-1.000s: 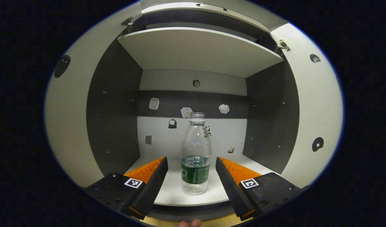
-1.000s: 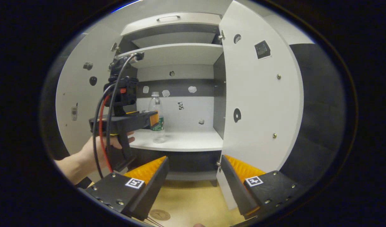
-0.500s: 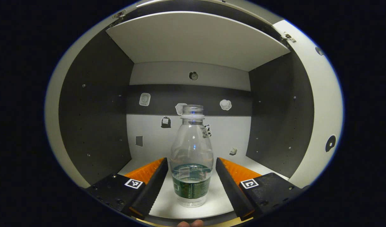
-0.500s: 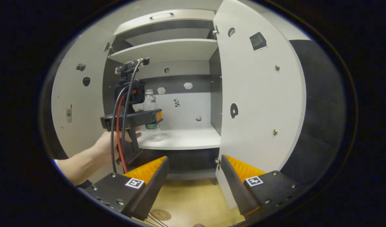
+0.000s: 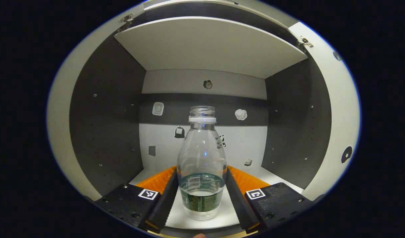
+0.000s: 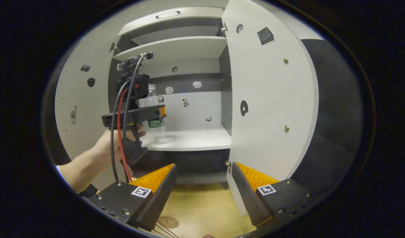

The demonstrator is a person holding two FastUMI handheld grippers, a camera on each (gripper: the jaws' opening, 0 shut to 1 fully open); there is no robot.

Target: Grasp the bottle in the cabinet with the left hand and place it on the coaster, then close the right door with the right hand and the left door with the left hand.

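In the left gripper view, the left gripper point(image 5: 202, 193) has its two fingers clamped against the sides of a clear plastic bottle point(image 5: 202, 165), one at 9 o'clock of the label and one at 3 o'clock. The bottle stands upright and uncapped on the white lower shelf point(image 5: 222, 211) of the cabinet, a little water in its base behind a green label. Small stickers dot the back wall point(image 5: 202, 145) at 12 o'clock, under a dark band, and a white upper shelf point(image 5: 205, 46) spans overhead.

In the right gripper view, the right gripper point(image 6: 204, 185) hangs with its fingers wide apart, nothing between them, above a yellow wooden table point(image 6: 202, 211). A round coaster point(image 6: 168, 222) lies on the table at 7 o'clock of that gripper. At 10 o'clock, a person's hand point(image 6: 118, 143) holds the left gripper point(image 6: 157, 114) at the bottle point(image 6: 154, 109) inside the cabinet, red and black cables trailing down. The right door point(image 6: 272, 99) stands open at 1 o'clock, the left door point(image 6: 80, 109) open at 10 o'clock
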